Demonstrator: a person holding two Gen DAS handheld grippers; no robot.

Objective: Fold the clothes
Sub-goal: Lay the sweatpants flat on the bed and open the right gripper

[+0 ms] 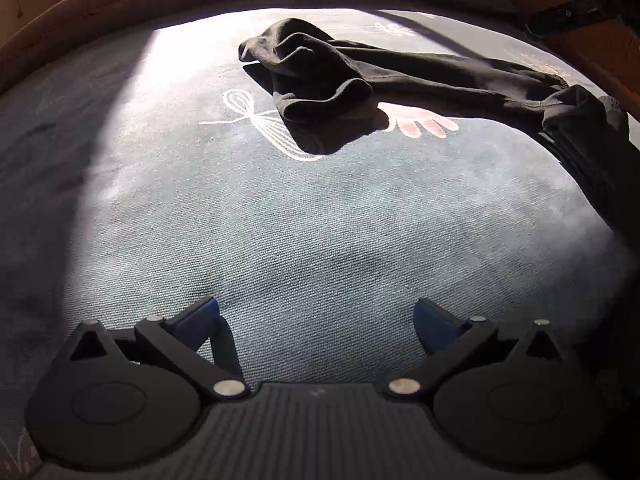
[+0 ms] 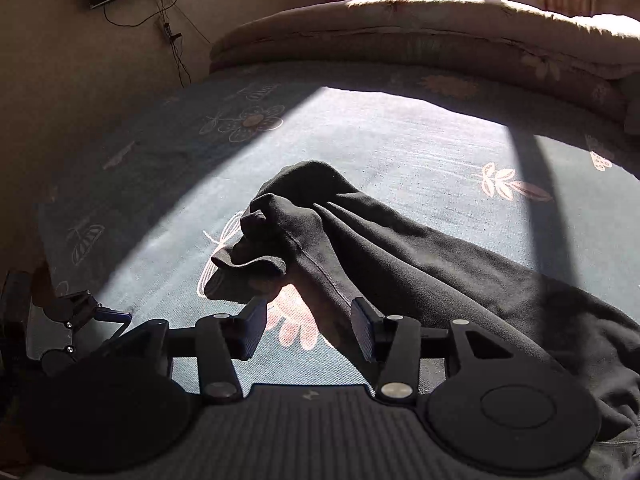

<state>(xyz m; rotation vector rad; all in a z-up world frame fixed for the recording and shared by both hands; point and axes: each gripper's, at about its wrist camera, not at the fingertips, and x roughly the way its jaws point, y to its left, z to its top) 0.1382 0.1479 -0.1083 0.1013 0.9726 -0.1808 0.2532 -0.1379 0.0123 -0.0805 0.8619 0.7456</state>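
Right hand-held gripper parted, empty, beside black garment.

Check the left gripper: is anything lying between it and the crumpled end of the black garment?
Nothing visible does. The left gripper hangs open over bare blue bedspread, and only that patterned fabric lies between it and the black garment. The right gripper, also open, is off at the garment's other side.

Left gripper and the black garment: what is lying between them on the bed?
Nothing. In the left wrist view, only bare blue bedsheet with an embroidered flower lies between the open left gripper and the black garment.
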